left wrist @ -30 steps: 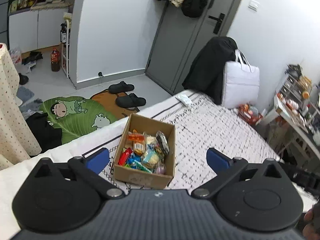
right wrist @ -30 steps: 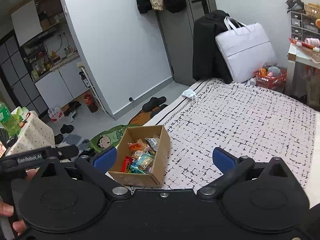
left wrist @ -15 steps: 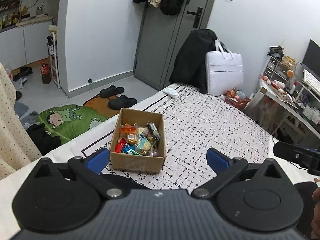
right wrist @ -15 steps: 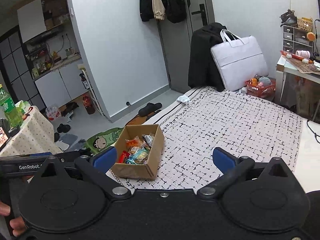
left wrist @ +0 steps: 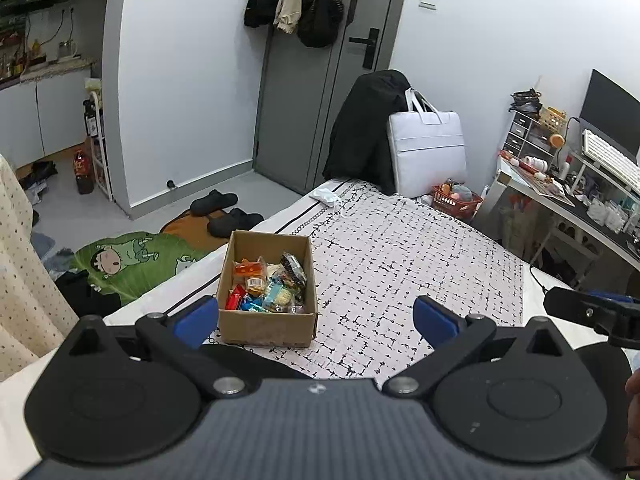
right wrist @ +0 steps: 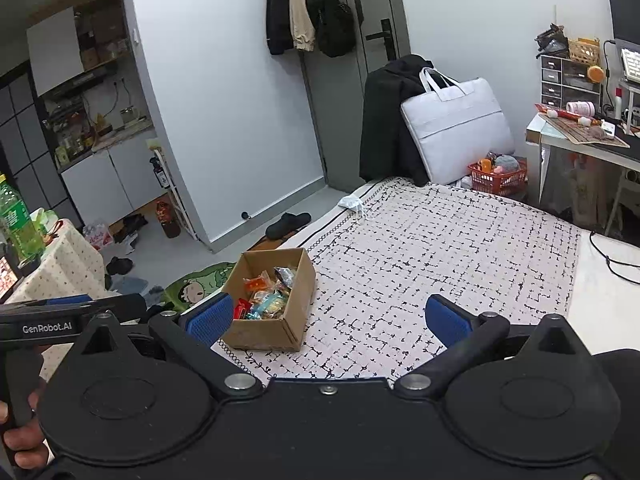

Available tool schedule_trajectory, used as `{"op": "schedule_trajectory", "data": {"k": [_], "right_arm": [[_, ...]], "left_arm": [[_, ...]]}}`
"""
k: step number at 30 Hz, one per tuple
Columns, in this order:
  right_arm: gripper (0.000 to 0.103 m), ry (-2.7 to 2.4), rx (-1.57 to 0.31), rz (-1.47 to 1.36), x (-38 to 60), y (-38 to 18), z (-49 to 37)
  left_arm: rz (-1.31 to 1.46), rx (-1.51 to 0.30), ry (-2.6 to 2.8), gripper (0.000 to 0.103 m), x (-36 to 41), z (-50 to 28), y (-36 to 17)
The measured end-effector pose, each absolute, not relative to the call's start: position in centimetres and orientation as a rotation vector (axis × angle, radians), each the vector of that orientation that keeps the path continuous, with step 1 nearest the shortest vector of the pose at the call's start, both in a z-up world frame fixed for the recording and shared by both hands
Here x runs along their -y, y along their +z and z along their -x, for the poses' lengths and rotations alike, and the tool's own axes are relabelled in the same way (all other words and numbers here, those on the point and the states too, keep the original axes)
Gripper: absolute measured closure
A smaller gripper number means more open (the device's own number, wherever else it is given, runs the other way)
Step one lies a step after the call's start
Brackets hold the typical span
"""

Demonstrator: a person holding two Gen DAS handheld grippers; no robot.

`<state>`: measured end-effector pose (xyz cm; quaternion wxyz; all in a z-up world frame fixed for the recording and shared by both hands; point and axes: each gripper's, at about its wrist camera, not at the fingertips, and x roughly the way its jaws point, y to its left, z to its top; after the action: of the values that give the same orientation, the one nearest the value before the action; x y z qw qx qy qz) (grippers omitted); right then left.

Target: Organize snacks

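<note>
- Left wrist view: left gripper (left wrist: 314, 316) held above the near edge of the bed (left wrist: 420, 248); blue-padded fingers (left wrist: 192, 318) spread wide, nothing btwn them.
- Cardboard box (left wrist: 267, 326) sits on the patterned bed cover, open top, just ahead of the left finger and touching it in the picture; whether they really touch, can't tell. Right finger well apart from box.
- Snacks (left wrist: 266, 284) piled inside box: orange, red, blue, dark wrappers. Print on wrappers too small to read.
- Right gripper (left wrist: 592, 314) pokes in at the right edge, black w/ a bit of blue. No readable writing in this view.
- White face mask (left wrist: 329, 196) lies on far corner of bed; white bag (right wrist: 456, 128) leans against a dark coat beyond.
- Right wrist view: right gripper (right wrist: 328, 320) also over near bed edge, fingers (right wrist: 444, 318) wide apart, empty.
- Box (right wrist: 280, 304) lies left of centre, its near-left corner behind the left finger pad; snacks (right wrist: 266, 292) visible in it. Right finger well clear.
- Left gripper (right wrist: 60, 320) at left edge, body marked "GenRobot.AI" in white; a hand (right wrist: 18, 436) wraps its handle.
- Green bottle (right wrist: 16, 220) at far left, label unreadable.
</note>
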<state>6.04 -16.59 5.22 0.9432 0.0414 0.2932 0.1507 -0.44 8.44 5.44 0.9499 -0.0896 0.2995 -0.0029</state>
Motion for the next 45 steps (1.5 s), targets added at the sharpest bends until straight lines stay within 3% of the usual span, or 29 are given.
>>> {"op": "schedule_trajectory", "data": {"k": [45], "right_arm": [[0.0, 0.311, -0.617, -0.046, 16.5, 4.2, -5.4]], "left_arm": [[0.162, -0.634, -0.029, 0.0, -7.5, 1.5, 4.5]]}}
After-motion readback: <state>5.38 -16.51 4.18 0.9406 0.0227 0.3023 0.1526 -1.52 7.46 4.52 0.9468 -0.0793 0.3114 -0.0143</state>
